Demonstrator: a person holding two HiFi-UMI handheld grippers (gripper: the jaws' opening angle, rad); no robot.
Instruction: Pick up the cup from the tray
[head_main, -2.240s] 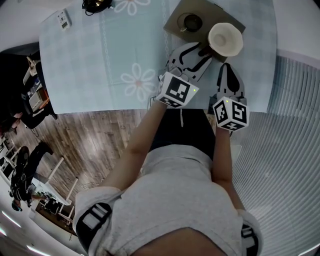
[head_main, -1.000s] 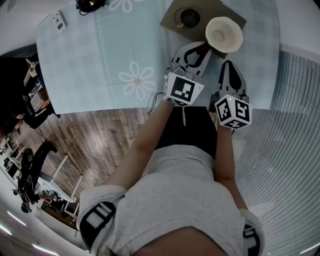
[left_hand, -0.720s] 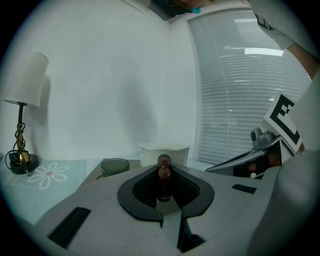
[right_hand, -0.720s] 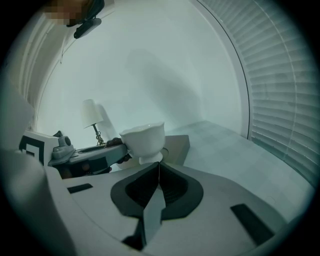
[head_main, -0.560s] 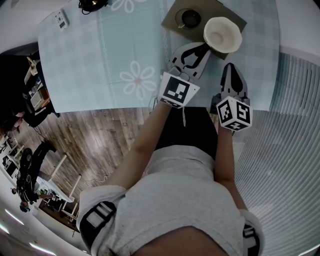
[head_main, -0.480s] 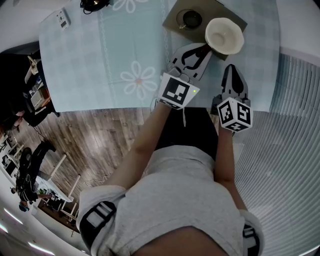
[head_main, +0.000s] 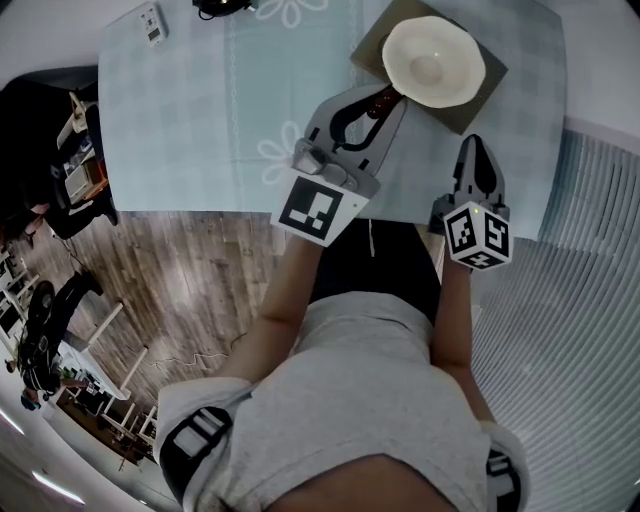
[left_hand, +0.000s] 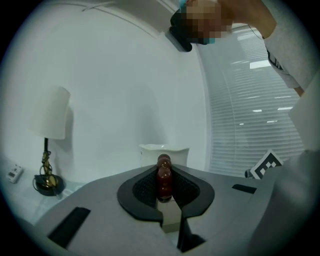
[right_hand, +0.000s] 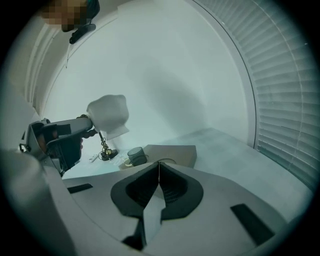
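**Left gripper** (left_hand: 164, 172): the jaws are clamped on the cup's handle (left_hand: 163, 184). The handle is a glossy, reddish-brown, beaded stem, standing upright between the ribbed black pads.

**Cup** (head_main: 433, 62): cream-white and smooth, with a wavy, scalloped rim. In the head view it lies at 1 o'clock from the left gripper, over the tray (head_main: 487, 94). In the right gripper view it hangs in the air at 10 o'clock, clear of the tray.

**Tray**: a flat, matte brown board with square corners. It lies on a pale blue checked tablecloth (head_main: 200, 110) printed with white flowers. A small, dark, translucent tumbler (right_hand: 136, 156) stands at its 9 o'clock end in the right gripper view.

**Right gripper** (right_hand: 159, 167): the jaws are together with nothing between them. In the head view it is at 5 o'clock from the cup.
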